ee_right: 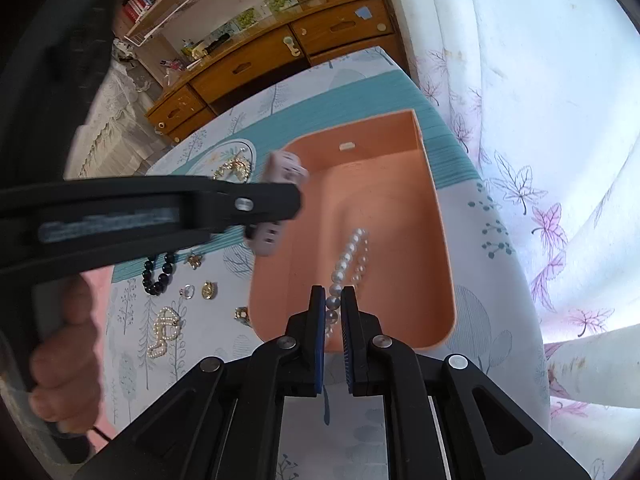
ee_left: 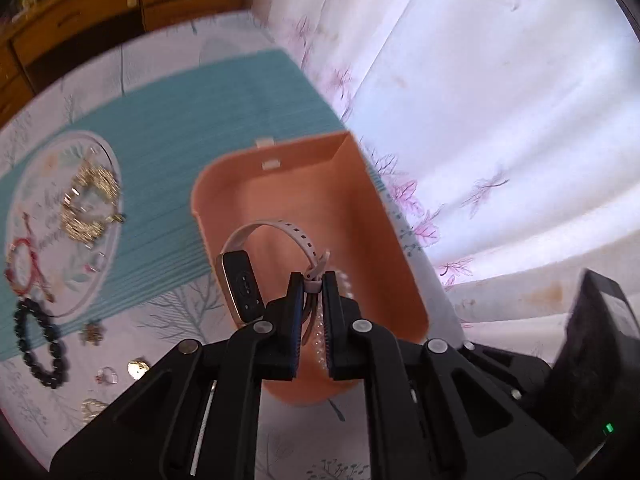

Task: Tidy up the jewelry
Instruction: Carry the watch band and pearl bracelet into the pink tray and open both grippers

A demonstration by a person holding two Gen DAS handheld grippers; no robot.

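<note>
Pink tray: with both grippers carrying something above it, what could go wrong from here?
1. The left gripper pinches the watch only by its strap end, so it could swing or slip.
2. The pearl bracelet dangles from the right gripper beside the watch; they might tangle over the pink tray.

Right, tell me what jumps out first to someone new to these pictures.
The peach box fills the middle of the table. Over it, the left claw is shut on a pale-strapped watch, and the right claw is shut on a pearl strand. More jewelry lies left of the box, including a black bead bracelet.
</note>
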